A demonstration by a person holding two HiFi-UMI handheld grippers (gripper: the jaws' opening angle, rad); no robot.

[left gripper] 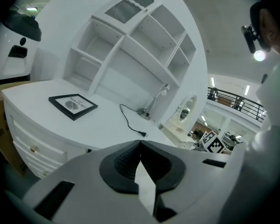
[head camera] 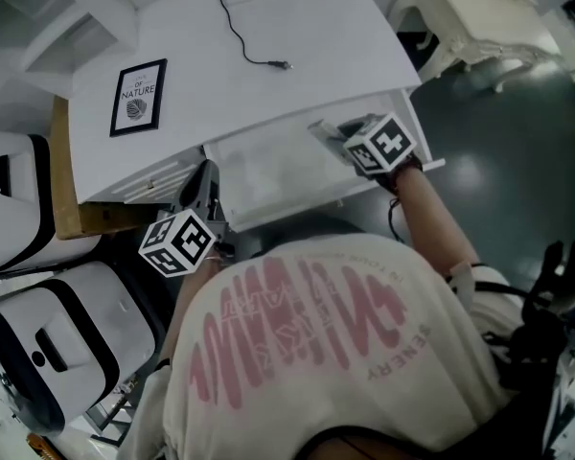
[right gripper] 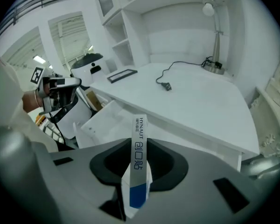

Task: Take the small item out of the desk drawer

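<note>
The white desk drawer (head camera: pixel 268 172) stands pulled out under the desktop. Over its right end my right gripper (head camera: pixel 328 132) is shut on a slim white box with a blue end (right gripper: pixel 139 157), printed with lettering. In the right gripper view the box stands upright between the dark pads (right gripper: pixel 161 164), with the open drawer (right gripper: pixel 105 120) below and behind it. My left gripper (head camera: pixel 204 186) hangs at the drawer's left front corner. In the left gripper view its jaws (left gripper: pixel 140 146) meet at the tips with nothing between them.
On the desktop (head camera: pixel 297 27) lie a black-framed picture (head camera: pixel 138 97) and a black cable with a plug (head camera: pixel 268 62). A desk lamp (right gripper: pixel 214 31) stands at the back. White machines (head camera: pixel 38 333) and a brown box (head camera: pixel 72 209) crowd the left side.
</note>
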